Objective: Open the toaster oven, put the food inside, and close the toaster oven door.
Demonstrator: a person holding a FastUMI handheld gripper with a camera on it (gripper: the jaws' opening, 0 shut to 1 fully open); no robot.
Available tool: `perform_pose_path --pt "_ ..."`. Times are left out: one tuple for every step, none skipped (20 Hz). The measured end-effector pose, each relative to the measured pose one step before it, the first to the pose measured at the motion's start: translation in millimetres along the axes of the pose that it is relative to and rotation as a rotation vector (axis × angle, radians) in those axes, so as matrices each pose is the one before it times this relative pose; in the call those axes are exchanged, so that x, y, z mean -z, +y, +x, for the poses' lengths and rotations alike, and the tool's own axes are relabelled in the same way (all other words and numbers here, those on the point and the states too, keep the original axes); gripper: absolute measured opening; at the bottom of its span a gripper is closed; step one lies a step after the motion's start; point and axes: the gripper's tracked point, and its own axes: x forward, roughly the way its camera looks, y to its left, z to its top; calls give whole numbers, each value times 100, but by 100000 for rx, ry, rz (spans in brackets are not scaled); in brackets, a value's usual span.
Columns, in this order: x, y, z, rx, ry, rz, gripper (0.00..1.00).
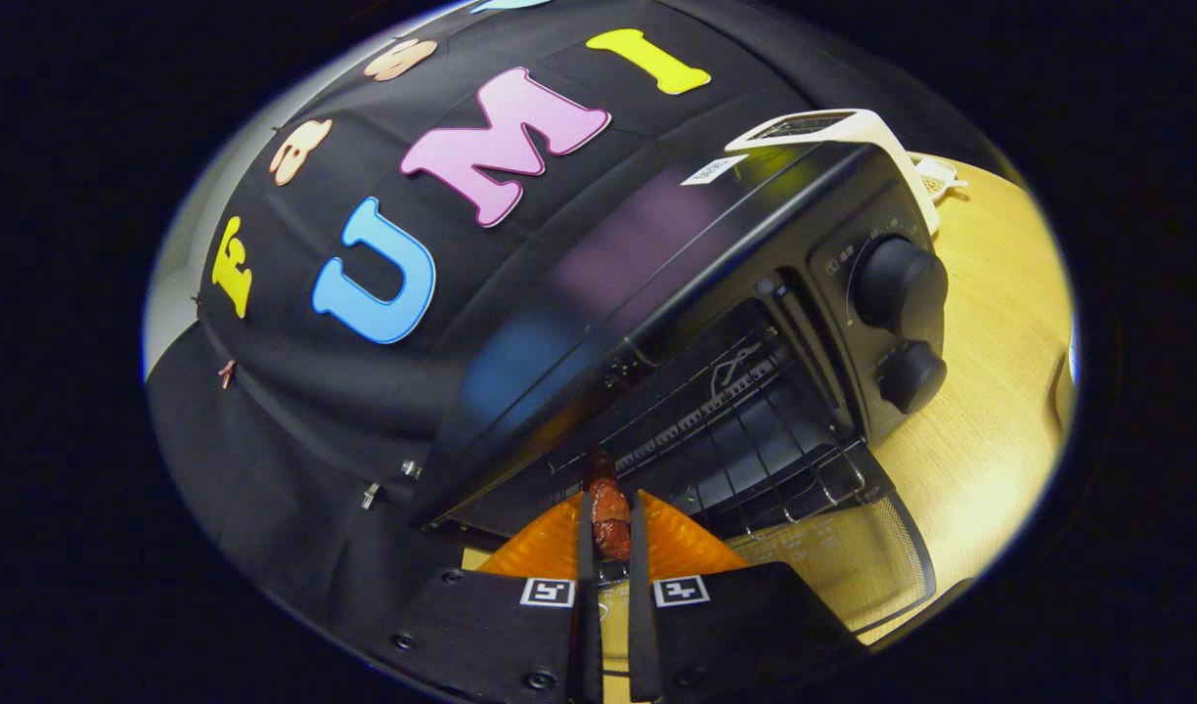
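Wooden table (999,391) carries the toaster oven (755,323), its door (843,567) already down. From the gripper view, the gripper (610,528) pinches the food (610,513) between both fingers, just before the rack (726,430). Advance level, then release well inside.

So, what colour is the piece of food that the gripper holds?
Reddish-brown, seen in the gripper view: the food is pinched in the gripper, at the open toaster oven.
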Motion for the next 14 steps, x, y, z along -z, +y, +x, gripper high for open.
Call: perform_pose_path --pt "-141 -367 255 353 -428 51 15" --pt "-4 -417 604 2333 -1344 -1338 18" --pt "-732 -693 -453 3198 -1976 -2964 27" --pt "-417 -514 -213 2068 -2470 -3233 37" --pt "-459 -688 153 1139 -1771 -2040 46" --pt "-156 -49 -420 205 -789 -536 53" --pt "-216 31 -243 -163 -350 284 60" --pt "-159 360 -1026 -30 279 352 65" --pt "-196 -62 -438 2 301 206 74" --pt "-155 33 -520 32 150 -44 80" --pt "-190 73 -583 -270 324 170 85" --pt "-308 249 -777 -818 -506 1747 90" --pt "-411 356 -833 -1173 -1429 2000 97" --pt "-150 214 -822 -115 -933 91 97"
